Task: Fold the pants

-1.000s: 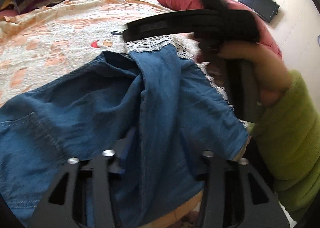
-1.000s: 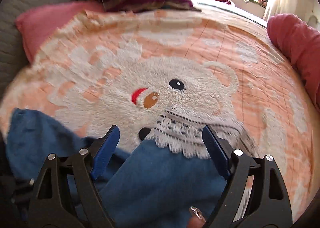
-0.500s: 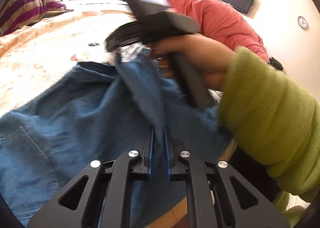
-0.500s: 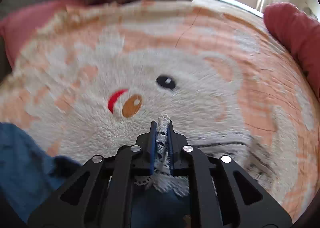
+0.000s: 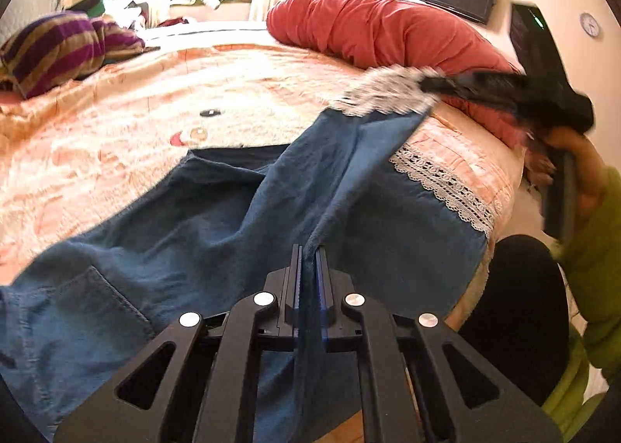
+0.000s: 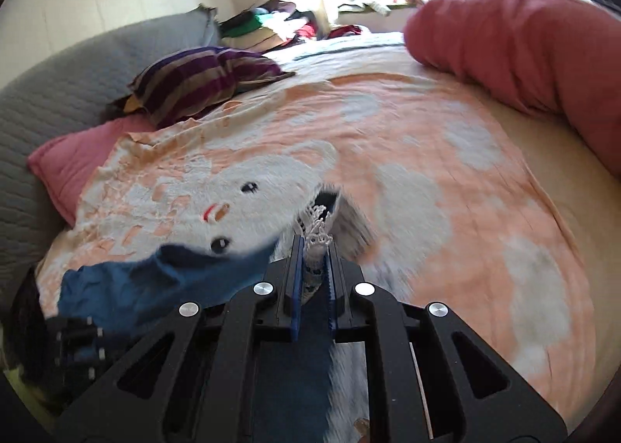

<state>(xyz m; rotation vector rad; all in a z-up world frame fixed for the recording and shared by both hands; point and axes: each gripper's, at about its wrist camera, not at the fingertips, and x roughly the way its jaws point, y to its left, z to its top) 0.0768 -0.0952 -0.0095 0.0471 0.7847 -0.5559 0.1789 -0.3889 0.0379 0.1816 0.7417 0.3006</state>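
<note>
The pants (image 5: 217, 225) lie spread on the orange blanket (image 5: 116, 140) at your edge of the bed, blue denim with white lace (image 5: 442, 183) at the hems. What's changed: one leg has left the blanket. A second ago both lace hems lay side by side; now the upper leg is pulled taut and its lace cuff is up at 2 o'clock in the left view. Your right gripper (image 6: 313, 249), wide open a second ago, has snapped tight on that cuff and swept sideways with it. Your left gripper (image 5: 309, 256) has just been closing too, and now pinches a ridge of denim partway along that leg. That reads as the lengthwise fold starting, one leg to go over the other. The long axis runs from the waist at 8 o'clock to the hems at 2 o'clock, toward the red bolster (image 5: 380, 27).
</note>
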